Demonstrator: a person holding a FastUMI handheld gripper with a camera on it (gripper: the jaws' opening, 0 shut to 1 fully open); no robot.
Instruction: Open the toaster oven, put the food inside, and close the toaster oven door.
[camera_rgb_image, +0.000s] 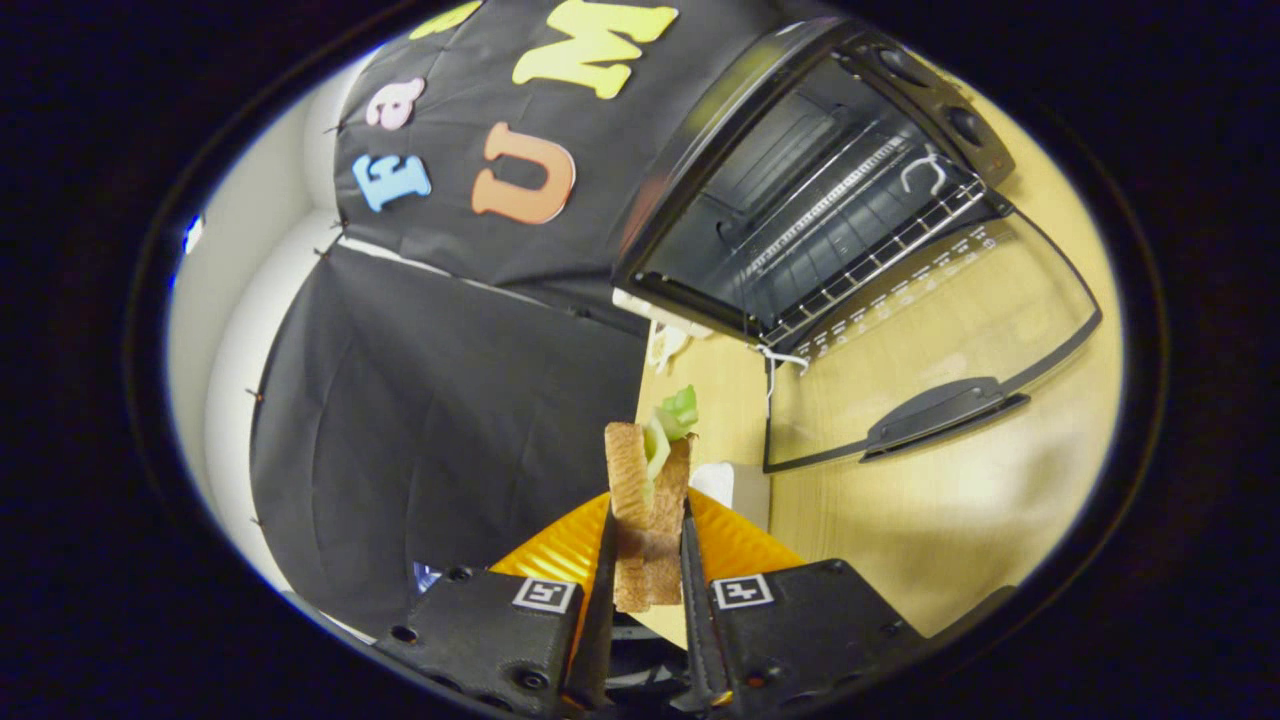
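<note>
The gripper (648, 545) is tipped sideways with its 2 fingers squeezing a sandwich (648, 500) held up above an orange plate (735, 548), and beyond it on the table (950, 520) sits the toaster oven (800, 190) with its door (930, 350) open.

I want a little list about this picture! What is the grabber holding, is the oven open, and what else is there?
gripper: gripper shut on the sandwich
food: sandwich, bread with green leaves poking out, held between the fingers
under the food: orange plate
oven: toaster oven beyond the fingers, door open
door: glass door folded down onto the wooden table
inside oven: wire rack, no food on it
step left: sandwich not yet in the oven
</note>
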